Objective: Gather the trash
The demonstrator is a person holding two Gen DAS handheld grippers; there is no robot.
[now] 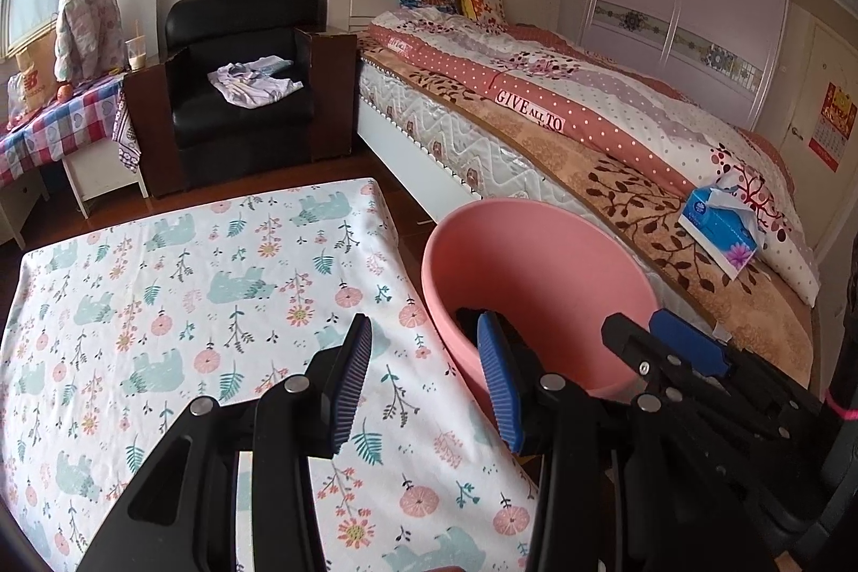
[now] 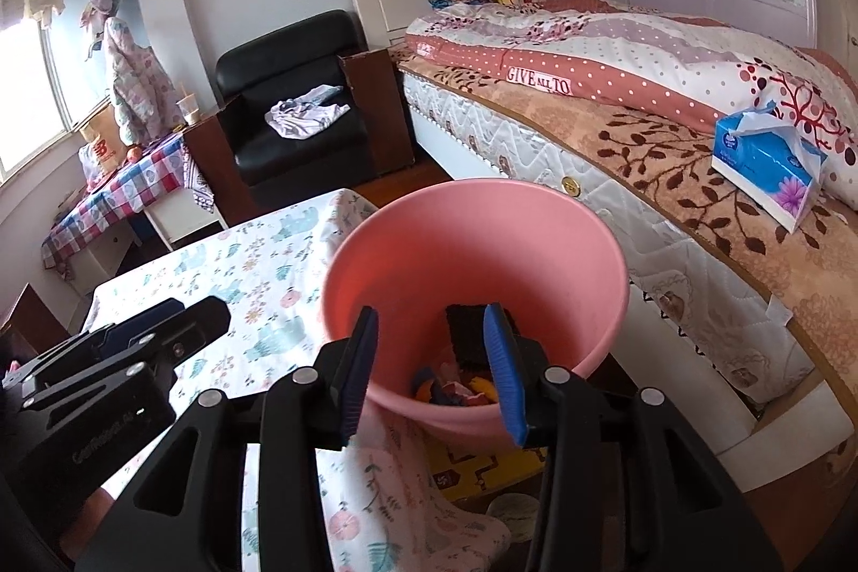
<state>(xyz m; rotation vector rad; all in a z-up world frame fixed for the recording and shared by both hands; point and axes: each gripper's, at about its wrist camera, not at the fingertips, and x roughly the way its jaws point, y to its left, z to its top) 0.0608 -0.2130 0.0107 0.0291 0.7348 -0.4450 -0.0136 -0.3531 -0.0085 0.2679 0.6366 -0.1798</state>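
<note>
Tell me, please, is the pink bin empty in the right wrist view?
No: the pink bin holds colourful scraps and a dark block at its bottom.

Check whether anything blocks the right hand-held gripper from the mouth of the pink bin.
Nothing visible does. The right hand-held gripper sits open directly over the pink bin, whose mouth is uncovered; colorful trash and a dark block already lie inside. The left hand-held gripper hangs open beside it, above the floral tablecloth.
</note>
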